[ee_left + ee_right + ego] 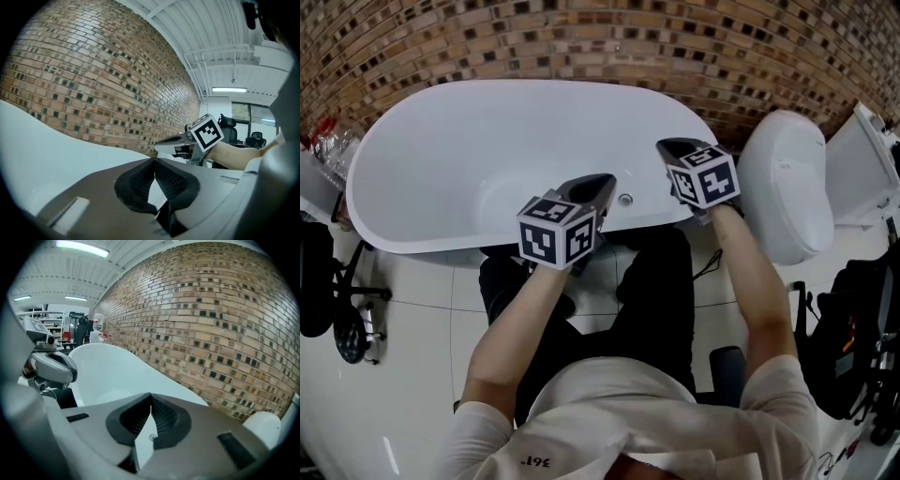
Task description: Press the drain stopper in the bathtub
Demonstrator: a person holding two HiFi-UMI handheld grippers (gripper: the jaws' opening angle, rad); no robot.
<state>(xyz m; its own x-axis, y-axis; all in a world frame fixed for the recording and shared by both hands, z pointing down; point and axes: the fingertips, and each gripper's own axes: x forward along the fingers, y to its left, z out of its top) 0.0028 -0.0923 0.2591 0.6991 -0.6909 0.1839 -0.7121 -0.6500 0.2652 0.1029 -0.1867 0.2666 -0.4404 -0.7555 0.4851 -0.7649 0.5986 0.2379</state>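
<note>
With left tongs point(602, 185) and right tongs point(667, 147) closed on nothing, a tip could skid off the small round chrome stopper point(625, 199), at 5 o'clock in the white oval bathtub point(441, 131).

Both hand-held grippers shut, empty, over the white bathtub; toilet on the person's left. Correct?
No: the toilet stands on the person's right, per the head view. The rest holds: the left hand-held gripper and right hand-held gripper are shut, empty, over the white bathtub.
</note>
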